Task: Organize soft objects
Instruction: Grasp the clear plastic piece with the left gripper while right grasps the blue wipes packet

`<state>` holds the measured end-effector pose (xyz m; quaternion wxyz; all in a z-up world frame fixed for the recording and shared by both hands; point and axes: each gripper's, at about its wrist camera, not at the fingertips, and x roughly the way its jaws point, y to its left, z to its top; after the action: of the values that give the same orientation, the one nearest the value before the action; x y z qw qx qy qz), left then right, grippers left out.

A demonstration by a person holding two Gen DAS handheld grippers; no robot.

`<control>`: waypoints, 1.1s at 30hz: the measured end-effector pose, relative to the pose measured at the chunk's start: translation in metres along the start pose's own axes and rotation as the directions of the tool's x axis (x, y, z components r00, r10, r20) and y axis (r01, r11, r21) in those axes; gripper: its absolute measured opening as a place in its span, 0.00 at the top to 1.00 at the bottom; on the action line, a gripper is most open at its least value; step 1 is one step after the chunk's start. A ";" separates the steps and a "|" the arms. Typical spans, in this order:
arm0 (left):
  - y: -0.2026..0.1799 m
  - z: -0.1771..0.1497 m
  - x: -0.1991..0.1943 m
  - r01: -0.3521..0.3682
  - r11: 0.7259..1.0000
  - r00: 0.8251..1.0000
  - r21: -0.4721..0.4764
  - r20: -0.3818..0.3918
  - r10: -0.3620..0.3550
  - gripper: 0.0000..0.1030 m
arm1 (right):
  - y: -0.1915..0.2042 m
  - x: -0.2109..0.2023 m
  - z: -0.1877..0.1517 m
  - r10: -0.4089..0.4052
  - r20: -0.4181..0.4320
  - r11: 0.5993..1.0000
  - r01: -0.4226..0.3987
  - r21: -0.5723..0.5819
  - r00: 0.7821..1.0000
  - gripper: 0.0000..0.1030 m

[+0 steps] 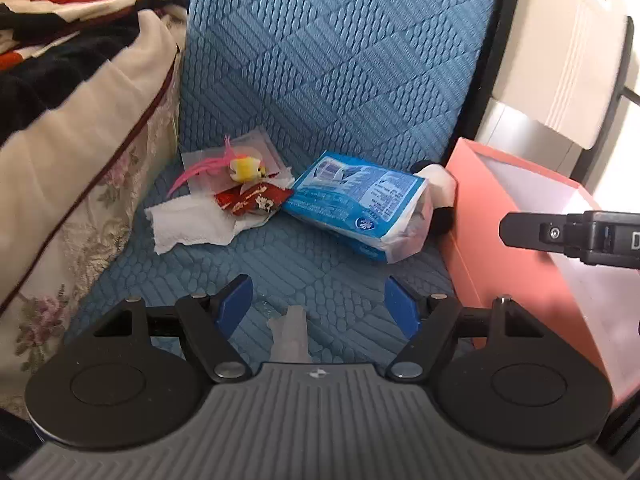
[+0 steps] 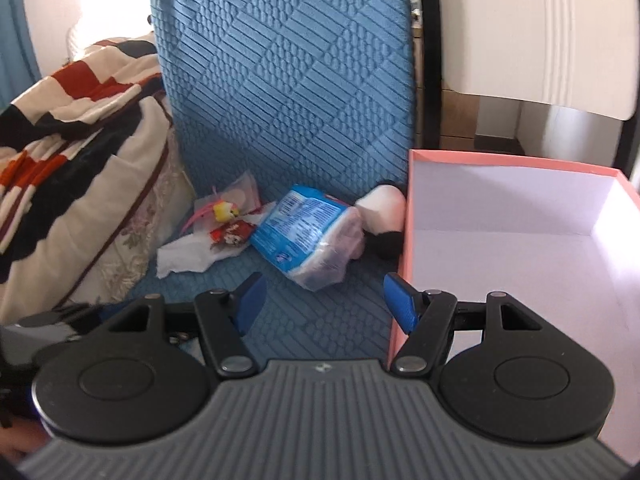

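Item: blue quilted seat cover (image 1: 320, 264), bearing a loose group of soft goods. Left gripper (image 1: 318, 304): jaws released, blue pads spread wide over bare quilting, nothing between them but a small clear plastic scrap (image 1: 290, 332) lying on the cover below. Right gripper (image 2: 324, 300): jaws likewise released and holding nothing, its right pad over the near wall of the pink box. Tissue pack (image 1: 360, 208), blue wrapper, open end toward 5 o'clock, lies at 12 to 1 o'clock from the left gripper, well apart from the pads. Plush toy (image 1: 438, 188), white and black, wedged at 1 o'clock between the tissue pack and the pink box, touching both (mostly hidden by the pack). Small yellow toy (image 1: 246, 170) with pink feathers at 11 o'clock, resting on a clear bag. Red sachet (image 1: 254, 200) just beside the yellow toy, toward the tissue pack. Crumpled white paper napkin (image 1: 188, 228) under and in front of the sachet. Pink box (image 2: 404, 216), white inside, lid off, stands at 3 o'clock against the seat back. Folded blanket (image 1: 68, 24), striped red, black and cream, heaped at 10 o'clock on a floral cushion (image 1: 60, 240).
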<state>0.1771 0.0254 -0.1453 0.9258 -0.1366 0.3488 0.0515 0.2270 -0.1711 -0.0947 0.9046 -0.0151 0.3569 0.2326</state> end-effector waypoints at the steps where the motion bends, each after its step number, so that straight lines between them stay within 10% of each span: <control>1: 0.001 0.000 0.005 -0.006 1.000 1.000 -0.008 -0.007 0.006 0.25 | 0.001 0.004 0.001 -0.006 -0.002 1.000 0.006 -0.008 1.000 0.35; 23: 0.010 -0.018 0.050 -0.095 0.995 0.990 -0.017 -0.103 0.093 0.26 | 0.022 0.082 0.032 0.044 -0.067 0.996 -0.049 -0.072 0.997 0.35; 33: 0.004 -0.024 0.058 -0.074 0.997 0.984 0.005 -0.161 0.074 0.40 | 0.036 0.119 0.027 -0.090 -0.139 0.976 0.059 -0.210 0.986 0.35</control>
<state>0.2049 0.0219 -0.2022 0.8919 -0.1278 0.4273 0.0748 0.3040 -0.0853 -0.1473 0.8774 -0.1390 0.3962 0.2321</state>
